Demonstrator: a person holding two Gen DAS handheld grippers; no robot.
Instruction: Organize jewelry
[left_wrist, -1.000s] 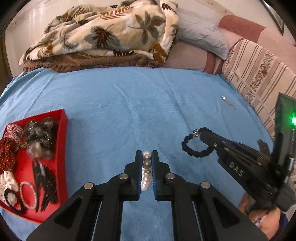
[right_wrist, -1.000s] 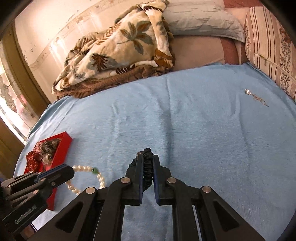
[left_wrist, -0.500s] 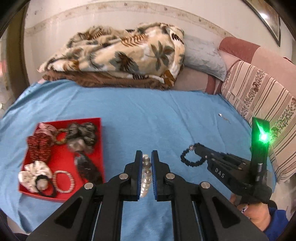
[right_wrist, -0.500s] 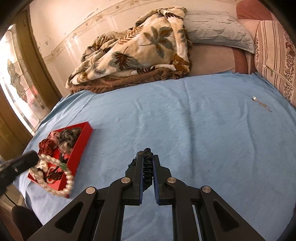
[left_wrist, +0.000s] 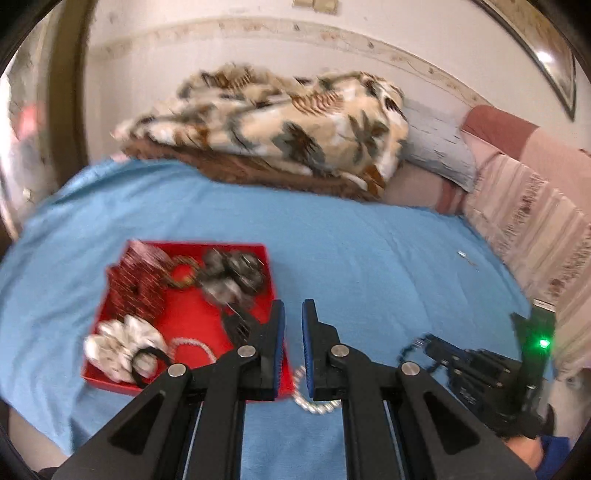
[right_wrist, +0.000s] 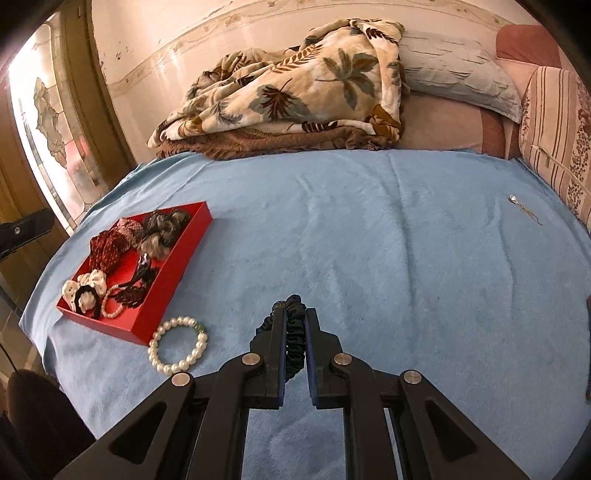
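Note:
A red tray (right_wrist: 192, 240) (left_wrist: 266, 258) holding scrunchies, hair clips and a small pearl bracelet lies on the blue bedspread at the left. A white pearl bracelet (right_wrist: 177, 349) lies on the bedspread just outside the tray's near corner; in the left wrist view it (left_wrist: 314, 404) shows below my left gripper (left_wrist: 293, 314), which is open and empty above it. My right gripper (right_wrist: 294, 314) is shut on a black beaded bracelet (right_wrist: 293, 332), held above the bedspread; it also shows at the right of the left wrist view (left_wrist: 424, 341).
A thin silver chain (right_wrist: 524, 210) (left_wrist: 466, 257) lies on the bedspread at the far right. A folded leaf-print blanket (right_wrist: 295, 85), a grey pillow (right_wrist: 458, 77) and a striped cushion (right_wrist: 557, 136) line the back and right. A window (right_wrist: 44, 140) is at the left.
My left gripper has opened and let go of the white pearl bracelet, which now lies beside the tray's corner. Both grippers have risen. The right one still holds the black bracelet.

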